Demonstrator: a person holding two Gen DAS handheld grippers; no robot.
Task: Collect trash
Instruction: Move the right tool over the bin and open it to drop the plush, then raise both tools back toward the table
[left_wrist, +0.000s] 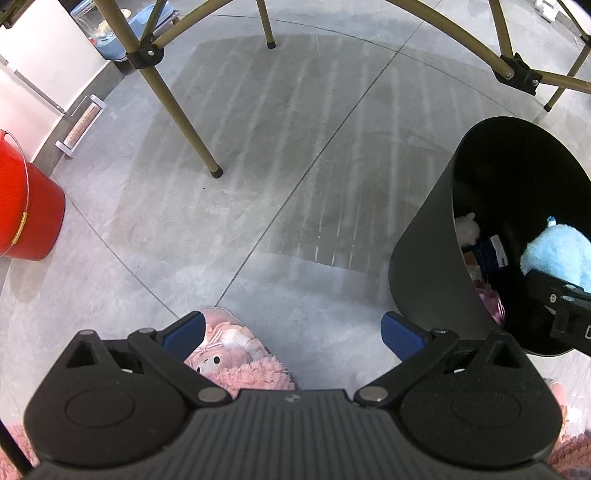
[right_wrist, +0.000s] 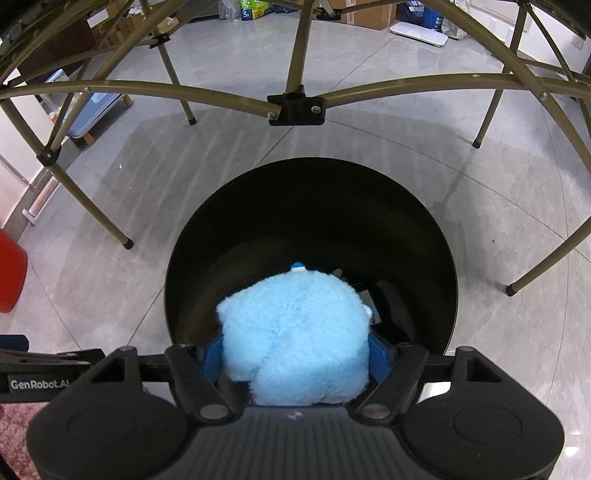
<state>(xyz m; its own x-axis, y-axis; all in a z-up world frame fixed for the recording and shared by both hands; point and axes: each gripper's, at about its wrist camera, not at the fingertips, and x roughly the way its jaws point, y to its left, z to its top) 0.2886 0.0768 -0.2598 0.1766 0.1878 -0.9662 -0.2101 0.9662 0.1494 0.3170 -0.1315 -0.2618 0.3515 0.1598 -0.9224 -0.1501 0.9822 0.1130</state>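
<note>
Blue plush toy (right_wrist: 295, 332) pinched by right gripper (right_wrist: 295, 354) over black bin (right_wrist: 436, 258); left gripper (left_wrist: 291, 332) spread, empty.

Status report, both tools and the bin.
Right tool shut on blue plush, over black bin. Left tool open, empty. Nothing blocking.

Blue toy (right_wrist: 295, 332) is looking like fluffy plush w/ long soft pile. Bin (right_wrist: 310, 206) is showing smooth matt black walls, prob. plastic. Floor (left_wrist: 280, 155) is reading as polished grey tile, semi-glossy. Red bucket (left_wrist: 26, 206) is looking like glossy plastic w/ thin metal wire handle. Pink slipper (left_wrist: 236, 354) is showing fuzzy cloth.
</note>
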